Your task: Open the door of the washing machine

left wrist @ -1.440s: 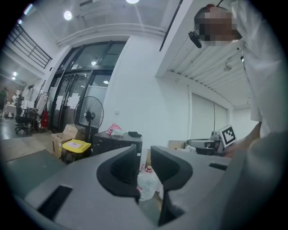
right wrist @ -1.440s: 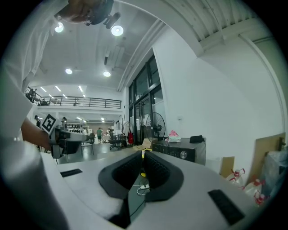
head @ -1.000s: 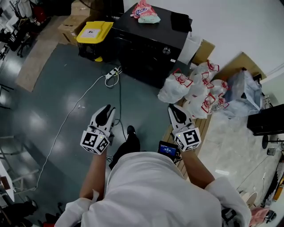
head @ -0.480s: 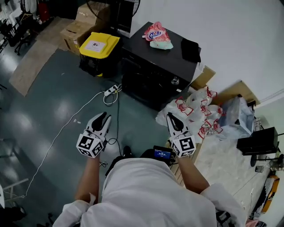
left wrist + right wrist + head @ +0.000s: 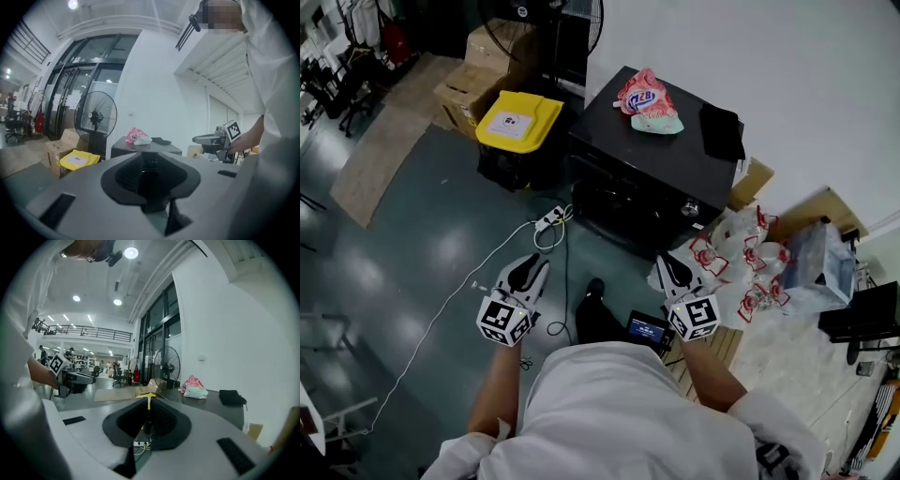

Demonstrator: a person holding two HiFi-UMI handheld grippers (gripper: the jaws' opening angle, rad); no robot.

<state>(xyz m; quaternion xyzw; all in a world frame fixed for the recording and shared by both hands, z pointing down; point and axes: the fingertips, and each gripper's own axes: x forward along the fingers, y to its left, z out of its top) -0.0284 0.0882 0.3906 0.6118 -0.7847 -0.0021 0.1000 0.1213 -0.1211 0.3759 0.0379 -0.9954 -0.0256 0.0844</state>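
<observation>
The black washing machine [image 5: 623, 211] stands against the white wall, its front door closed; its top also shows in the left gripper view [image 5: 123, 149] and the right gripper view [image 5: 211, 401]. A pink bag [image 5: 645, 98] and a black cloth [image 5: 722, 131] lie on top. My left gripper [image 5: 532, 264] hangs over the floor, a good step short of the machine's front. The right gripper [image 5: 666, 263] is level with it, near the machine's right corner. Both point at the machine with a narrow gap between the jaws and nothing in them [image 5: 149, 180] [image 5: 146, 420].
A yellow-lidded bin [image 5: 520, 122] stands left of the machine, with cardboard boxes [image 5: 478, 80] and a fan [image 5: 539, 9] behind it. A power strip [image 5: 548, 220] and its cables lie on the floor ahead. White bags with red ties [image 5: 731, 262] are heaped to the right, beside a wooden pallet [image 5: 703, 361].
The person has walked toward the washing machine, carrying both grippers forward; the machine now lies closer and more central. The jaws look unchanged.
</observation>
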